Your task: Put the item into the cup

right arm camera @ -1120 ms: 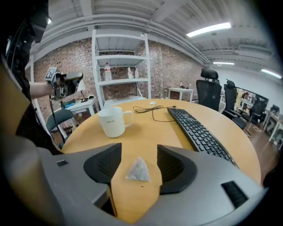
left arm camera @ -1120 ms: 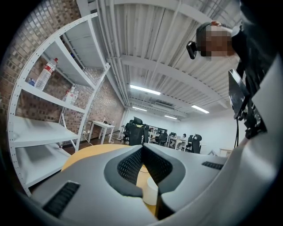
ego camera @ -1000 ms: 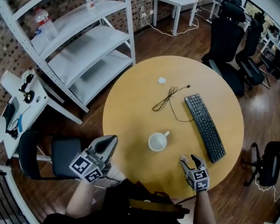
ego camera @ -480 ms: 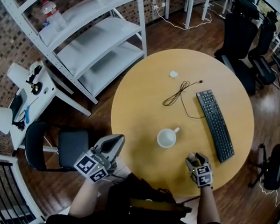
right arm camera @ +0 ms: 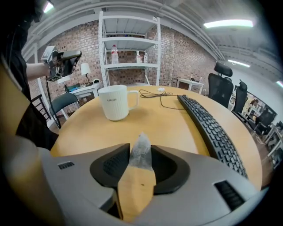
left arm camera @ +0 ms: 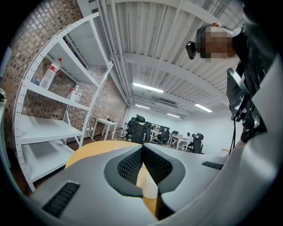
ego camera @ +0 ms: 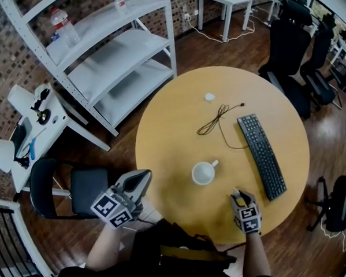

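Observation:
A white ribbed cup (ego camera: 202, 173) with a handle stands on the round wooden table (ego camera: 161, 140); it also shows in the right gripper view, cup (right arm camera: 116, 102) ahead and to the left. My right gripper (ego camera: 238, 195) rests low at the table's near edge, right of the cup. Its jaws are closing, and a small translucent pouch, the item (right arm camera: 141, 152), stands pinched between the pads of the right gripper (right arm camera: 141, 162). My left gripper (ego camera: 137, 178) hovers off the table's left edge, its jaws shut and empty in the left gripper view (left arm camera: 142, 151).
A black keyboard (ego camera: 261, 156) lies right of the cup, a black cable (ego camera: 217, 119) behind it, and a small white scrap (ego camera: 209, 97) farther back. A white shelf rack (ego camera: 108, 56) stands left, a dark chair (ego camera: 83, 188) below it, office chairs (ego camera: 293, 48) at the right.
The right gripper's jaws have narrowed onto the item at the table's near edge. The head view shifted slightly; the left gripper stays beside the table's left edge.

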